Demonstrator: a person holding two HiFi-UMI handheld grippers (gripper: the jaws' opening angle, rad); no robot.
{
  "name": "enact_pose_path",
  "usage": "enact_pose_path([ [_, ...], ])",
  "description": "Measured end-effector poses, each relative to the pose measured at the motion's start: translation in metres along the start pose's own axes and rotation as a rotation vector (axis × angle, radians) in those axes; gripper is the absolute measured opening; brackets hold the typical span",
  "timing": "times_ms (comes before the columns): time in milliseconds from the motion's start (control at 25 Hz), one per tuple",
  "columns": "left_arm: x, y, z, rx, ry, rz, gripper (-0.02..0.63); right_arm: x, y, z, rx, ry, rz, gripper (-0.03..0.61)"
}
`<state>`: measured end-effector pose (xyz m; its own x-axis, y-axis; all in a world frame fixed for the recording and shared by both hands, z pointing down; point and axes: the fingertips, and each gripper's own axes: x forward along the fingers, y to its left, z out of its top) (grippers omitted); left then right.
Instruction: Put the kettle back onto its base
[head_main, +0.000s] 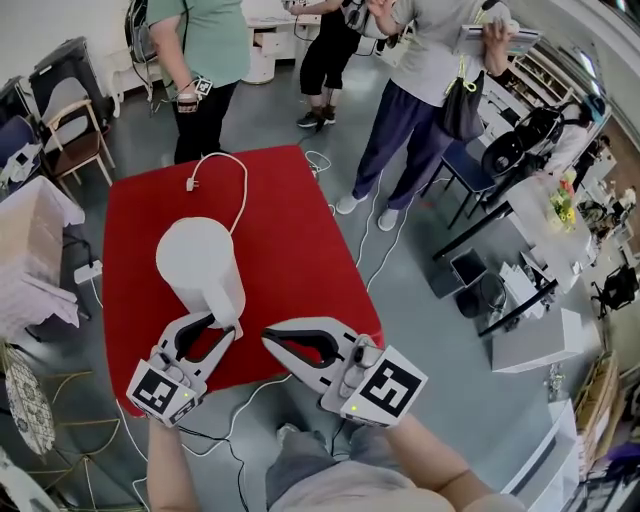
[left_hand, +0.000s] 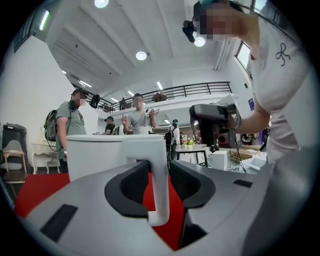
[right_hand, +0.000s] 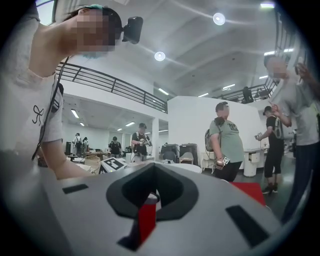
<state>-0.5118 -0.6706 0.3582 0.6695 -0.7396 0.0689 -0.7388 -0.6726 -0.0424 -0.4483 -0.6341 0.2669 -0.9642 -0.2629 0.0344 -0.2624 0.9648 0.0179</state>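
A white kettle (head_main: 198, 262) stands upright on the red table (head_main: 290, 230), toward its near left. Its white cord (head_main: 240, 190) loops away to a plug (head_main: 190, 183). I cannot make out the base as a separate thing under the kettle. My left gripper (head_main: 222, 330) is level at the kettle's near side. In the left gripper view the kettle's handle (left_hand: 159, 185) stands between the jaws, with red table showing on both sides of it, so the pads do not press. My right gripper (head_main: 270, 338) hovers just right of the kettle, shut and holding nothing.
Three people stand beyond the table's far edge, one (head_main: 205, 60) at the left and two (head_main: 420, 90) to the right. Chairs (head_main: 70, 130) stand at the left, cables (head_main: 375, 260) trail on the floor, and desks (head_main: 540, 230) fill the right side.
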Motion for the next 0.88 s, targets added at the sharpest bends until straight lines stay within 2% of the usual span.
enact_pose_path([
  [120, -0.014, -0.004, 0.009, 0.004, -0.001, 0.037, 0.128, 0.004, 0.005, 0.006, -0.002, -0.011, 0.019, 0.008],
  [280, -0.026, -0.014, 0.030, -0.008, -0.042, 0.084, 0.027, 0.006, 0.013, 0.014, -0.004, -0.023, 0.045, 0.008],
  [360, -0.027, -0.022, 0.043, 0.003, -0.051, 0.102, 0.015, 0.005, 0.016, 0.018, -0.002, -0.034, 0.059, 0.008],
  [680, -0.031, -0.055, 0.096, 0.034, -0.072, 0.249, 0.011, -0.010, 0.024, 0.031, -0.008, -0.071, 0.135, 0.008],
  [880, -0.038, -0.080, 0.117, 0.016, -0.090, 0.319, 0.011, -0.022, 0.033, 0.040, -0.005, -0.093, 0.199, 0.008],
])
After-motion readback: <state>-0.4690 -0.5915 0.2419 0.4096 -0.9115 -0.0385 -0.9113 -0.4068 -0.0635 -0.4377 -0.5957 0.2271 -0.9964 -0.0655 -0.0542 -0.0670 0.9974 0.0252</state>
